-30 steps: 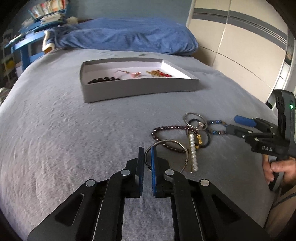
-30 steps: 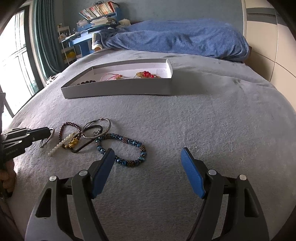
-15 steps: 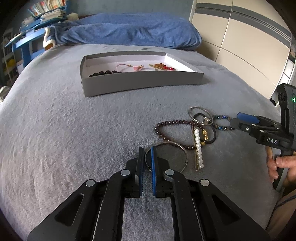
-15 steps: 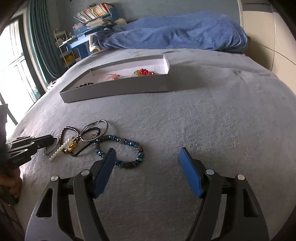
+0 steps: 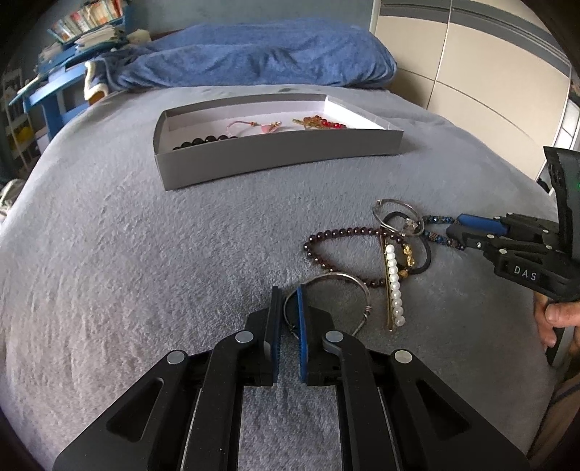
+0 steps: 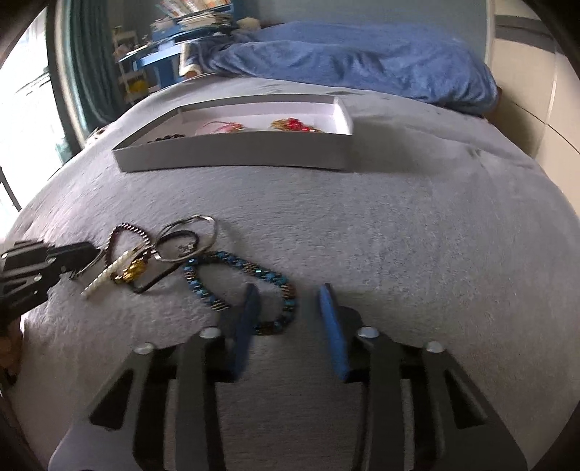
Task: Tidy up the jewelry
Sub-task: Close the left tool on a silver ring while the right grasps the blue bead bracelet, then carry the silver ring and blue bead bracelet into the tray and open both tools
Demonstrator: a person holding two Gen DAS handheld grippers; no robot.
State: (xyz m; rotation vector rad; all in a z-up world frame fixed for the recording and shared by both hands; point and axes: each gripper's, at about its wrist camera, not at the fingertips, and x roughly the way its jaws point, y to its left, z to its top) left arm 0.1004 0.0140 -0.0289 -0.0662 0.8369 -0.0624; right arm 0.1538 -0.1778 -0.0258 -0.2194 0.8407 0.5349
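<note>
Bracelets lie heaped near the grey tray (image 5: 275,159): left gripper (image 5: 288,308) clamps the silver bangle (image 5: 340,279); right gripper (image 6: 288,308), closing, straddles the blue beaded bracelet (image 6: 250,271) for lifting.

A bedroom in a home; a bed (image 5: 145,235) under a grey fleece cover fills the middle and lower part of both views; a rumpled blue blanket (image 5: 261,58) lies across its far end, at the top of the frame; at upper left stands a blue desk (image 5: 47,90) heaped with books (image 5: 90,18) and papers, with a small shelf (image 6: 127,54) of oddments beside it; a teal curtain (image 6: 69,72) hangs by a bright window (image 6: 25,119) at the left edge of the right wrist view; tall cream wardrobe doors (image 5: 471,72) (grey-banded, floor to ceiling as far as can be seen) take up the upper right.
</note>
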